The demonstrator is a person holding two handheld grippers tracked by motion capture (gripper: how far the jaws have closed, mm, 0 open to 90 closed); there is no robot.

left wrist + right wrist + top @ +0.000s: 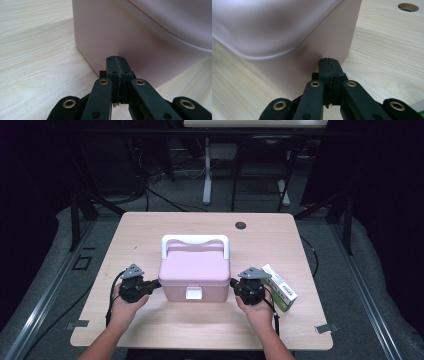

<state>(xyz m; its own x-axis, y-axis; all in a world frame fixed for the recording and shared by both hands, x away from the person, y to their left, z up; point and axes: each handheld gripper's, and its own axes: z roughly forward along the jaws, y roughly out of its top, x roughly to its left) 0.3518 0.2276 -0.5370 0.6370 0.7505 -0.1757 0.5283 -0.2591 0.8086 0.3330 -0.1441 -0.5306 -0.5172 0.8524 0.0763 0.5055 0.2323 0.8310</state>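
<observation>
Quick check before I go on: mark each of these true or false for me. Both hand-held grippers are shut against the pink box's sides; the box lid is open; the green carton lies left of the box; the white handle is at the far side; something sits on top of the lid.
1. Both the left hand-held gripper and the right hand-held gripper have jaws shut, tips at opposite sides of the pink box. True.
2. The box lid is open. False: it is down, with the white latch at the front.
3. The green carton lies left of the box. False: it lies on the right, beside the right hand-held gripper.
4. The white handle is at the far side. True.
5. Something sits on the lid. False: the lid is bare.
</observation>
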